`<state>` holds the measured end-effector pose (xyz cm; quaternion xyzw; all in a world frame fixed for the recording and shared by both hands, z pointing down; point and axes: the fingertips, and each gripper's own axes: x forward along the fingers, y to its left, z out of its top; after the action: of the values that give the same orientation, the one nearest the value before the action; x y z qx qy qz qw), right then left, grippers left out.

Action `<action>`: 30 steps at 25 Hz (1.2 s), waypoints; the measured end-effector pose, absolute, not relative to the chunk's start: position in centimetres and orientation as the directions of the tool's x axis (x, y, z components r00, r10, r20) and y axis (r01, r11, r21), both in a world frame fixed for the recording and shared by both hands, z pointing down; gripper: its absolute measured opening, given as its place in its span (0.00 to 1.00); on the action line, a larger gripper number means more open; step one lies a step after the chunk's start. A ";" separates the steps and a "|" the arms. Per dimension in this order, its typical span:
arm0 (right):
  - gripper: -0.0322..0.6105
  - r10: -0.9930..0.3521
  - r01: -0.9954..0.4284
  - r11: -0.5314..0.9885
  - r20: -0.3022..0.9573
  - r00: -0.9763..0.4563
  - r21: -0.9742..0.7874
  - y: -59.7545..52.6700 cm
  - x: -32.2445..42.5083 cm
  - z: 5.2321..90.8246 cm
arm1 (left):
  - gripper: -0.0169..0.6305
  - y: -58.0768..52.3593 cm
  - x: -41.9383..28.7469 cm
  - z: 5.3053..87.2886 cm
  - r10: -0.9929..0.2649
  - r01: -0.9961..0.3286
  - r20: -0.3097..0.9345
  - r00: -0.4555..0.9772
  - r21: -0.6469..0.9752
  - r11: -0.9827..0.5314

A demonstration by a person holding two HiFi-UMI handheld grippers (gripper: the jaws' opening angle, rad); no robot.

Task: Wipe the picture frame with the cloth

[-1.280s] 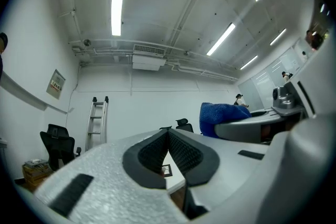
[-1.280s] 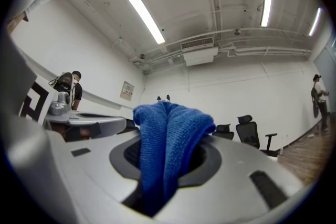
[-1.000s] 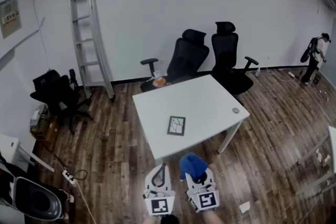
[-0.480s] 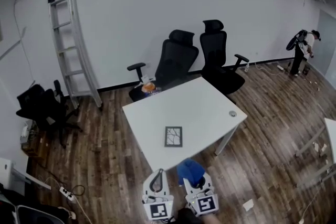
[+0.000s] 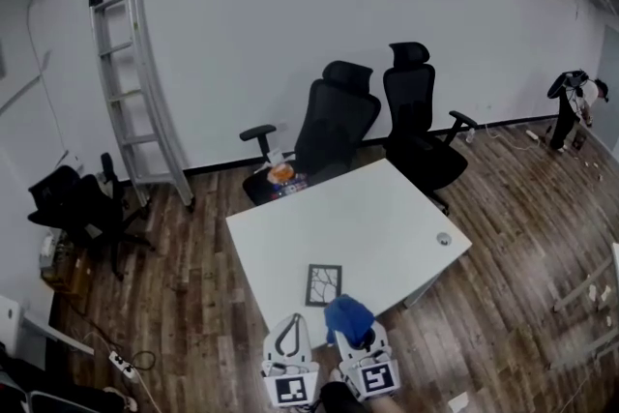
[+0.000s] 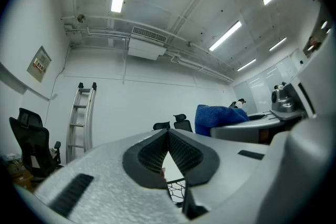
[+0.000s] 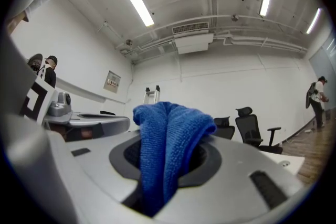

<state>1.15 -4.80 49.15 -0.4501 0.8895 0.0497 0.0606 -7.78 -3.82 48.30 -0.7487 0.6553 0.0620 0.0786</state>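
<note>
A dark picture frame [image 5: 324, 284] with a cracked-line picture lies flat near the front edge of the white table [image 5: 368, 208]. Just in front of it, at the table's edge, my right gripper [image 5: 352, 332] is shut on a bunched blue cloth [image 5: 348, 315]. In the right gripper view the cloth [image 7: 170, 134] stands up out of the jaws of the right gripper [image 7: 167, 162]. My left gripper [image 5: 295, 314] hangs beside it, left of the frame, tips together and holding nothing. In its own view the left gripper [image 6: 168, 132] is shut, and the cloth [image 6: 215, 118] shows to its right.
Two black office chairs [image 5: 334, 126] [image 5: 418, 111] stand behind the table, one with an orange item [image 5: 280, 173] on its seat. A ladder [image 5: 135, 82] leans on the wall at left, near another black chair [image 5: 73, 198]. A person [image 5: 577, 106] stands far right. A small round fitting [image 5: 444, 238] sits in the tabletop.
The head view has shifted and the table and frame now lie nearer to both grippers. The grippers keep the same poses, the right one still holding the cloth.
</note>
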 end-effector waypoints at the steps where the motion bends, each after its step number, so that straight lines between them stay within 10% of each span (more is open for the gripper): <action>1: 0.25 -0.785 -0.797 0.602 -0.153 -0.600 0.039 -6.2 1.0 49.1 | 0.03 -5.1 -7.8 48.2 -0.973 -0.992 -0.195 0.124 -0.040 -0.119; 30: 0.25 -0.802 -0.807 0.590 0.103 -0.588 -0.020 -24.1 -4.1 57.9 | 0.03 -22.9 -12.1 56.1 -0.986 -0.986 -0.017 0.168 -0.025 -0.167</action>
<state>-4.14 -24.07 57.91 -0.4517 0.8906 -0.0321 -0.0414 -12.12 -22.89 56.06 -0.7640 0.6450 -0.0013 0.0149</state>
